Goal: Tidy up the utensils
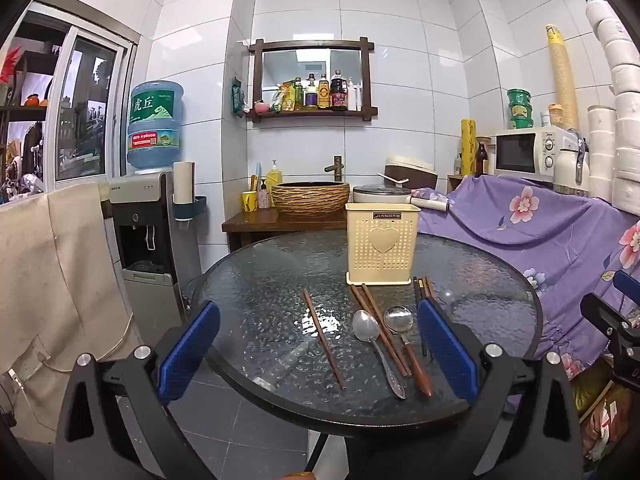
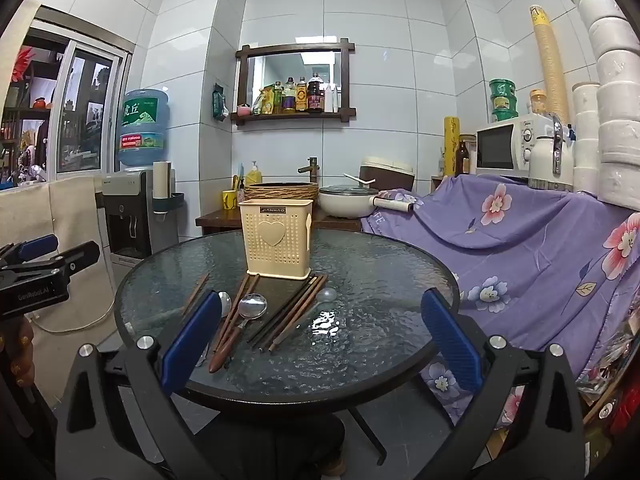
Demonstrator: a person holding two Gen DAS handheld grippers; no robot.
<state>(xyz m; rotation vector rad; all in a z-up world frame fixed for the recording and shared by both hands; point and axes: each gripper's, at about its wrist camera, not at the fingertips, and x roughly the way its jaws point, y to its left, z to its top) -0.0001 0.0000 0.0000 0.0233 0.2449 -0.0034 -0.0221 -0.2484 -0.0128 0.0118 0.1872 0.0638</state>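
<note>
While both grippers' fingers (image 1: 192, 340) (image 2: 448, 336) spread empty, three spoons (image 1: 365, 326) and one holder (image 1: 382, 248) show.

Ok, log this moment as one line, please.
stage: start | left gripper: open, empty | right gripper: open, empty | utensils: on table | holder: upright

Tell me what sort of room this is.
Probably a small home kitchen or pantry corner: a microwave on the covered counter, a basin with a tap, and a shelf of sauce bottles.
</note>
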